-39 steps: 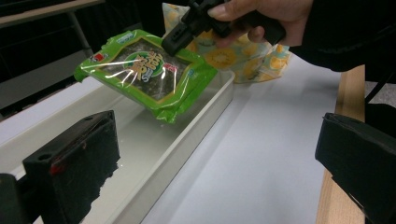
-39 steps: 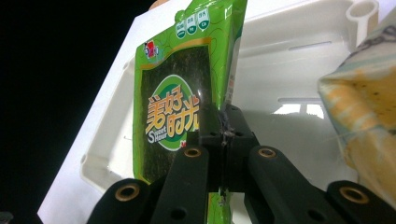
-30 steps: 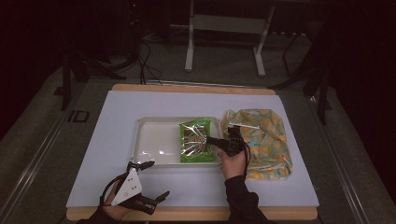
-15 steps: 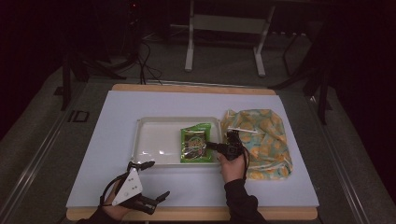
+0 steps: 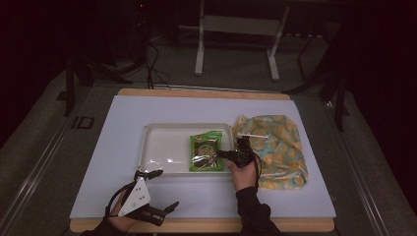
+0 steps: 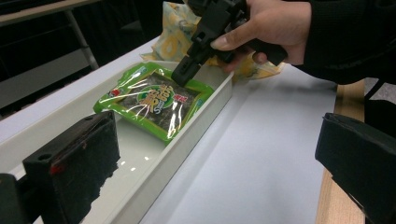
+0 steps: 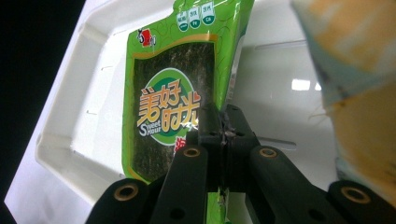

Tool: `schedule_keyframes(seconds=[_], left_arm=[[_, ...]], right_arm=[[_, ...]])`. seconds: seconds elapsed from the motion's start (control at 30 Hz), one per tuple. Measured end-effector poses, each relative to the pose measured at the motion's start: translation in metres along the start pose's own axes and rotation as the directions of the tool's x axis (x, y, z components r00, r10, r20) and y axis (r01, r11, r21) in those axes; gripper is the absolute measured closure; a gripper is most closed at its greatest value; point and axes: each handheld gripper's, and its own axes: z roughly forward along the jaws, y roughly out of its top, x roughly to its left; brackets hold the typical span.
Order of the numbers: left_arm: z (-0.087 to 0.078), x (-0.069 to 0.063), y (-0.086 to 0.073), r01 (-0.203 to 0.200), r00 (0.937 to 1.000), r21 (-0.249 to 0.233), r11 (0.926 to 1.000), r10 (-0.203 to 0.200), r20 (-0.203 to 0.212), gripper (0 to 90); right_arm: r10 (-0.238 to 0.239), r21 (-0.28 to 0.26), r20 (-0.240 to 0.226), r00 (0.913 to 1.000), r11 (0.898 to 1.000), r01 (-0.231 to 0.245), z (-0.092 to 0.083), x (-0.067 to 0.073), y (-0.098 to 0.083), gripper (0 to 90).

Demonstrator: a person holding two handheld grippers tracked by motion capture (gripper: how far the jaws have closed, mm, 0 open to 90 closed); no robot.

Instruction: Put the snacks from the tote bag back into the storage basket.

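The green seaweed snack packet (image 5: pixel 206 152) already lies in the white tray (image 5: pixel 162 147), at its right end, with the right gripper (image 5: pixel 227 154) pinching its edge; letting go is what's left. The left gripper (image 5: pixel 156 190) idles spread near the table's front edge. Plenty of open tray to the left; the yellow patterned bag (image 5: pixel 275 147) crowds the right side.

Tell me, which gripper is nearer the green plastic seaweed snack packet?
Right. The right gripper is pinching the green plastic seaweed snack packet at its edge, over the white tray. The left gripper sits apart, near the table's front edge.
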Motion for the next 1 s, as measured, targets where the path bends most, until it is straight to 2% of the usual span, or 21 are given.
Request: schedule_keyframes(seconds=[0.13, 0.27, 0.6, 0.67, 0.8, 1.0], left_arm=[[0.000, 0.000, 0.000, -0.001, 1.0000, 0.001, 1.0000, 0.001, 0.001, 0.3], [0.000, 0.000, 0.000, -0.001, 1.0000, 0.000, 1.0000, 0.001, 0.001, 0.3], [0.000, 0.000, 0.000, -0.002, 1.0000, 0.002, 1.0000, 0.002, 0.001, 0.3], [0.000, 0.000, 0.000, -0.002, 1.0000, 0.003, 1.0000, 0.002, 0.002, 0.3], [0.001, 0.000, 0.000, -0.001, 1.0000, 0.005, 1.0000, 0.001, 0.003, 0.3], [0.001, 0.000, 0.000, -0.001, 1.0000, 0.004, 1.0000, 0.001, 0.003, 0.3]], right_arm=[[0.005, 0.017, 0.009, 0.9999, 1.000, -0.005, 0.002, 0.001, 0.002, 85.2], [-0.016, 0.011, 0.023, 0.9996, 1.000, 0.016, 0.003, 0.003, 0.002, 80.5], [-0.026, 0.024, 0.018, 0.9995, 0.999, 0.025, 0.003, 0.006, 0.004, 70.5], [-0.041, 0.018, 0.029, 0.9988, 0.999, 0.040, 0.000, 0.007, 0.005, 69.0], [-0.063, 0.006, 0.019, 0.9978, 0.998, 0.063, -0.007, 0.012, 0.008, 67.2], [-0.138, 0.001, 0.031, 0.9899, 0.990, 0.138, -0.017, 0.023, 0.014, 61.0]])
